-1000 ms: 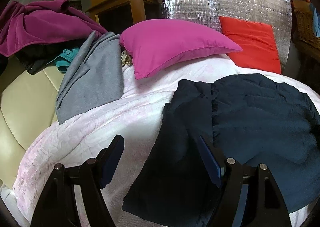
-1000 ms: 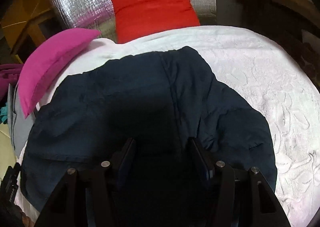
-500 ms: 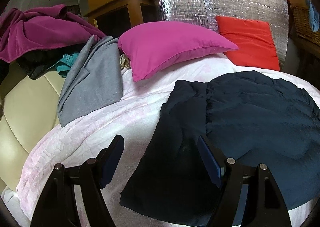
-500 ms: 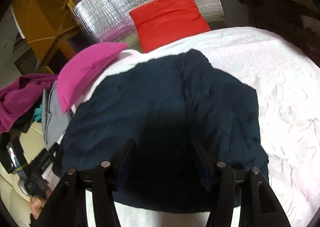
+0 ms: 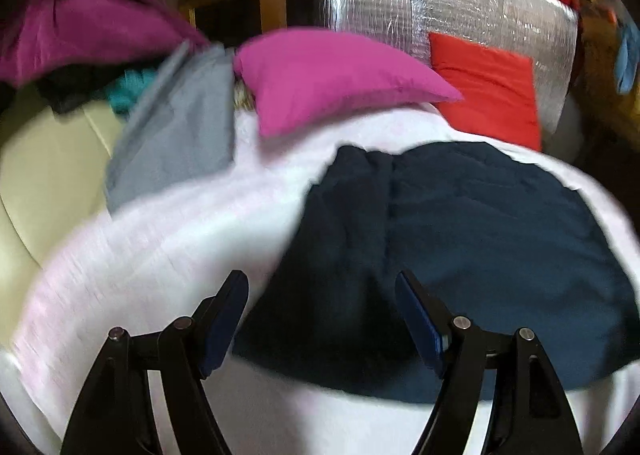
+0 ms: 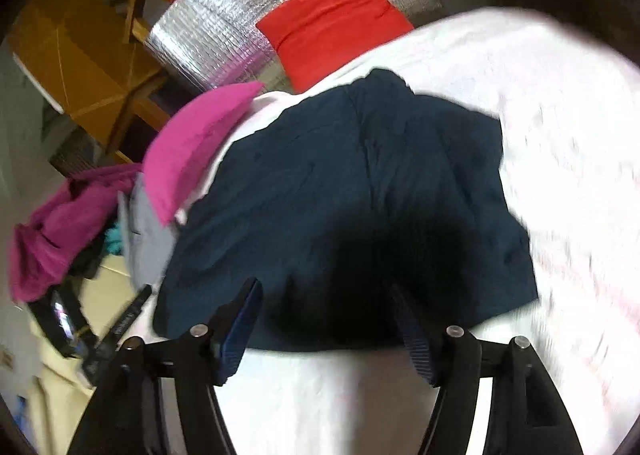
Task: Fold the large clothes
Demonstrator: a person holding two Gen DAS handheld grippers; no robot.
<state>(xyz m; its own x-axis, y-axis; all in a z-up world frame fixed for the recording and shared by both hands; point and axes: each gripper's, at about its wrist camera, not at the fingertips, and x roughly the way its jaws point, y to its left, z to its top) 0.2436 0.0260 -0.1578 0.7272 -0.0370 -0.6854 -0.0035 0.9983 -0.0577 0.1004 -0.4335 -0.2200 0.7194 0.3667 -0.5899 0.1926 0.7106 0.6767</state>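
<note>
A dark navy garment lies folded into a compact block on the pale pink bedspread. My left gripper hovers open over the garment's near left corner, with nothing pinched between its blue pads. In the right wrist view the same navy garment fills the middle. My right gripper sits at its near edge with the jaws opening and the cloth lying loose below them. The other gripper's black frame shows at lower left in that view.
A magenta pillow and a red cushion lie at the head of the bed before a silver foil panel. A grey garment and a magenta one are heaped on the cream seat at left.
My right gripper pulled back toward the near edge of the navy garment, rolled, and its jaws spread wider. The left gripper shifted slightly, staying open; both views are now motion-blurred.
</note>
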